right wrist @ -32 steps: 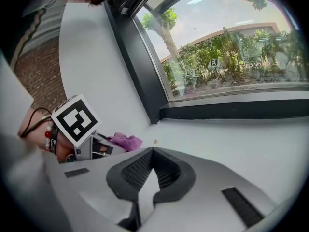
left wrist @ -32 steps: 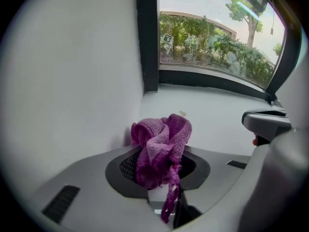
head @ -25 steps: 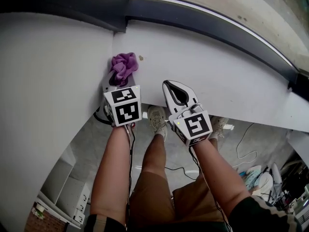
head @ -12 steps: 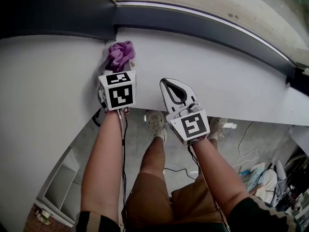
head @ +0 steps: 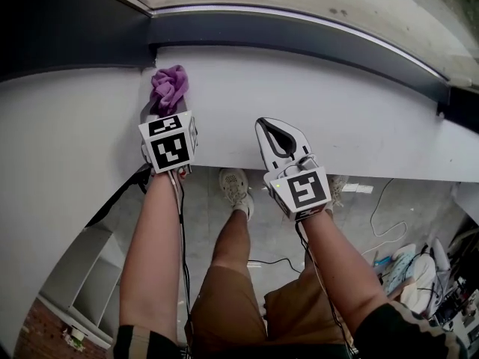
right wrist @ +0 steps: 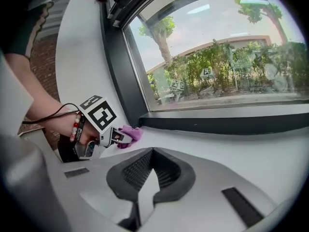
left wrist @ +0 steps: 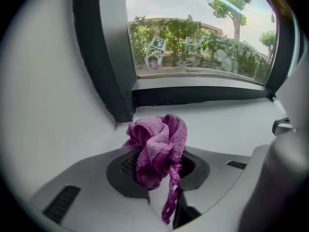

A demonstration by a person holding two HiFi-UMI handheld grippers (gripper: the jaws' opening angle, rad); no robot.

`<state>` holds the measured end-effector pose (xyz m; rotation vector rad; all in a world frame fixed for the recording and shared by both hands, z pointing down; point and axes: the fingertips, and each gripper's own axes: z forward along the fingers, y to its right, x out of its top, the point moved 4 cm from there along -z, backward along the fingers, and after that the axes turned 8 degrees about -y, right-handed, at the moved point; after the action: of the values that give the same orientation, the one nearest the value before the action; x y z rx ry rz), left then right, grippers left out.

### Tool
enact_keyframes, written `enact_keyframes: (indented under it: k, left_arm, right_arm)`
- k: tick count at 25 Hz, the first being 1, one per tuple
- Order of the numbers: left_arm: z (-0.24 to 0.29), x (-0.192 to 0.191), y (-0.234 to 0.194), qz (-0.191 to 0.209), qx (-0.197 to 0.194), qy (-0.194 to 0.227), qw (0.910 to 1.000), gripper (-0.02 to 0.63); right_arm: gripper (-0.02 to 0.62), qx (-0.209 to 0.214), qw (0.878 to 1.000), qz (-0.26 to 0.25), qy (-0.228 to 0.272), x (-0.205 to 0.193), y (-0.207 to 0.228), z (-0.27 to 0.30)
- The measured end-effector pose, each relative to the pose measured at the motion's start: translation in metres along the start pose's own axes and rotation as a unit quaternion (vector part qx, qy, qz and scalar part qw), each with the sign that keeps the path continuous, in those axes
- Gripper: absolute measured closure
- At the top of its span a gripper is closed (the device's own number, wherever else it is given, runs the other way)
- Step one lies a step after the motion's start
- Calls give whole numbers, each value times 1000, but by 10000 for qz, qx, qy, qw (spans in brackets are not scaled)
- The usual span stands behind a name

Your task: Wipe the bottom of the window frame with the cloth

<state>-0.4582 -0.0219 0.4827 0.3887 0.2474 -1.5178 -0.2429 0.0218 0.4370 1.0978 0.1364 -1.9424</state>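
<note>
Right gripper [right wrist: 150,154] over white sill [head: 344,118], well short of window frame [left wrist: 193,94] and right of its bottom-left corner; jaws together, nothing between them. Left gripper [head: 166,117] closer to frame, jaws clamped on purple cloth [left wrist: 157,146]. Cloth bunched, over sill just short of frame's bottom-left corner; contact with frame unclear. Beyond frame: glass, then trees [left wrist: 193,37]

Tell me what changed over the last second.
The left gripper, shut on the purple cloth, moved forward across the sill toward the dark window frame corner. Nothing was grabbed or released. The right gripper stayed shut and empty over the sill's near edge.
</note>
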Motion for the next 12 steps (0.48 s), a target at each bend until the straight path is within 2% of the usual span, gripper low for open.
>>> enact_keyframes:
  k: [12]
  left_arm:
    - [-5,8,108,449,-231,-136,9986,497]
  right_arm:
    - [581,-439,9989,136,106,-4,70,-65]
